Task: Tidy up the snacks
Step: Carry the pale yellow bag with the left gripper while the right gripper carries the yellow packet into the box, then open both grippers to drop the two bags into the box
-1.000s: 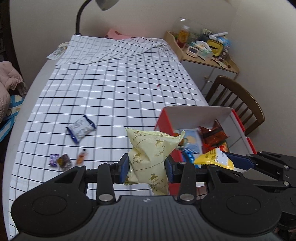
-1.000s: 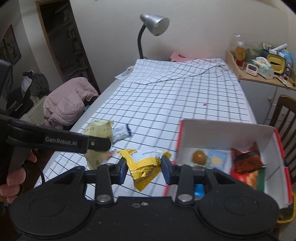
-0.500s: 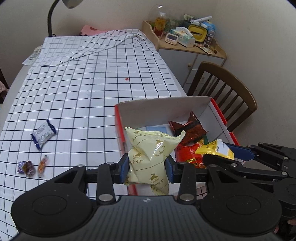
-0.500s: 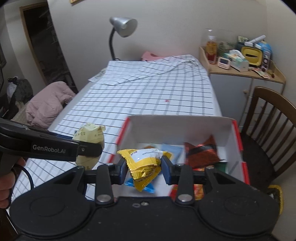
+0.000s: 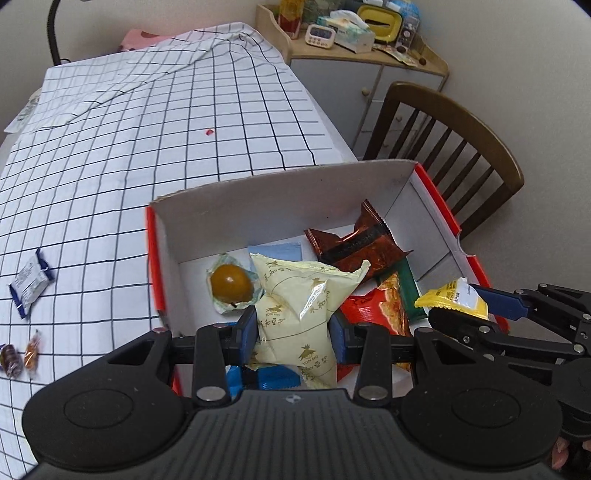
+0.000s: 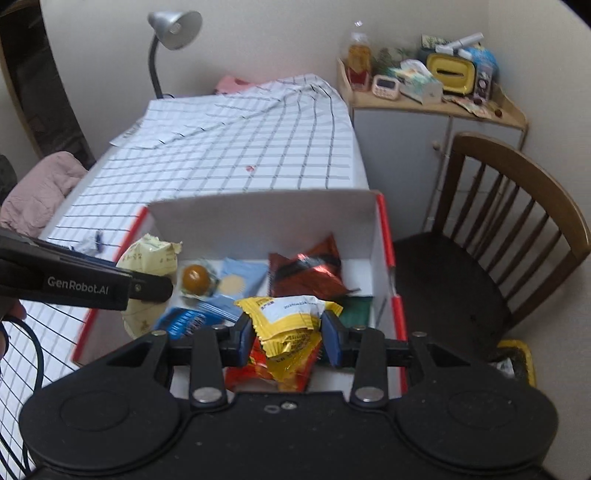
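Observation:
My left gripper (image 5: 293, 332) is shut on a pale yellow snack bag (image 5: 299, 306), hanging over the red-edged white box (image 5: 280, 206). My right gripper (image 6: 288, 334) is shut on a bright yellow snack packet (image 6: 288, 321), also above the box (image 6: 258, 218). The box holds a brown foil packet (image 5: 354, 243), a wrapped brown ball-shaped sweet (image 5: 231, 284), and red, green and blue packets. In the left wrist view the right gripper (image 5: 476, 310) shows at the right with the yellow packet (image 5: 452, 297). In the right wrist view the left gripper (image 6: 147, 286) shows at the left with the pale bag (image 6: 147, 258).
On the checked tablecloth (image 5: 147, 129) lie a blue-and-white packet (image 5: 29, 282) and small wrapped candies (image 5: 20, 356) at the left. A wooden chair (image 5: 443, 147) stands right of the table, a cluttered cabinet (image 5: 354, 33) behind it. A desk lamp (image 6: 173, 33) stands at the far end.
Both grippers have carried their packets rightward and down, from over the tablecloth to above the box. The loose snacks on the cloth have slid to the left edge of the view.

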A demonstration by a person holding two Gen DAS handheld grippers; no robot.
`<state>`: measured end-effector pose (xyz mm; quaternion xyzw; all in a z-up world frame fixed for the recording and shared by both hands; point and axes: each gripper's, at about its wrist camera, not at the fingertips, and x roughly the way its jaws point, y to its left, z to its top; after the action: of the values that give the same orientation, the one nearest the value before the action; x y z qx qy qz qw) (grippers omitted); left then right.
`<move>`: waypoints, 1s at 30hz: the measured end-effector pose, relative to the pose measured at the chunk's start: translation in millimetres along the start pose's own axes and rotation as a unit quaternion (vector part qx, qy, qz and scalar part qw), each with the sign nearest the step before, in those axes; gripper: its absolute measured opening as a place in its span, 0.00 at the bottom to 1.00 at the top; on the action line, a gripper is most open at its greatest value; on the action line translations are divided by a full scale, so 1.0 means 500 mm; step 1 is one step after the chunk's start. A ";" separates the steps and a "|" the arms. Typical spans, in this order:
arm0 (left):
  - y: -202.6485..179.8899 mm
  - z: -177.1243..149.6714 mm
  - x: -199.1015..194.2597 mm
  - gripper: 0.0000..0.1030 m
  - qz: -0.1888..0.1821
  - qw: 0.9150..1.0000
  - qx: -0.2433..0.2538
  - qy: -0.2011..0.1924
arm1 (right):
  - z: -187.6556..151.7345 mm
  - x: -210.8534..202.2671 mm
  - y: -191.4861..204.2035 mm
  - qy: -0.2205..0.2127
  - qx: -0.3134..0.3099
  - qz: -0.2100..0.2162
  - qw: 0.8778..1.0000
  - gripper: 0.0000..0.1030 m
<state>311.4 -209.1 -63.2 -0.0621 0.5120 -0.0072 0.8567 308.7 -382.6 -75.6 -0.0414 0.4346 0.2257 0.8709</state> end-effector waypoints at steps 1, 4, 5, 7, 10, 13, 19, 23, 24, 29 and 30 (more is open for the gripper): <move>-0.003 0.002 0.012 0.38 0.002 1.000 0.001 0.003 | -0.004 0.005 -0.004 0.003 0.000 -0.002 1.000 0.35; -0.008 0.008 0.051 0.38 0.009 1.000 0.003 0.016 | -0.012 0.021 -0.015 0.011 0.000 -0.007 1.000 0.36; -0.009 0.008 0.063 0.38 0.010 1.000 0.002 0.020 | -0.014 0.025 -0.018 0.013 0.001 -0.008 1.000 0.36; -0.010 0.009 0.084 0.38 0.014 1.000 0.001 0.027 | -0.017 0.030 -0.022 0.016 0.004 -0.008 1.000 0.36; -0.011 0.009 0.111 0.38 0.019 0.999 0.000 0.041 | -0.021 0.038 -0.024 0.021 0.007 -0.008 1.000 0.36; -0.017 0.003 0.127 0.38 0.020 0.999 0.006 0.049 | -0.029 0.044 -0.022 0.025 0.005 -0.010 1.000 0.36; -0.036 -0.009 0.146 0.39 0.024 0.998 0.025 0.057 | -0.038 0.056 -0.018 0.034 -0.004 -0.015 0.999 0.36; -0.046 -0.014 0.149 0.39 0.030 0.997 0.032 0.060 | -0.040 0.060 -0.015 0.035 -0.004 -0.016 0.999 0.37; -0.047 -0.014 0.147 0.39 0.029 0.997 0.033 0.060 | -0.041 0.059 -0.015 0.034 -0.003 -0.015 0.999 0.38; -0.038 -0.017 0.131 0.49 0.017 0.998 0.020 0.052 | -0.040 0.052 -0.018 0.031 0.002 -0.005 1.000 0.41; -0.035 -0.019 0.125 0.54 0.011 0.999 0.015 0.049 | -0.040 0.049 -0.019 0.030 0.005 -0.002 1.000 0.42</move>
<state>333.8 -232.2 -120.1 -0.0428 0.5535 -0.0085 0.8317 310.7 -387.8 -108.0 -0.0444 0.4617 0.2203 0.8581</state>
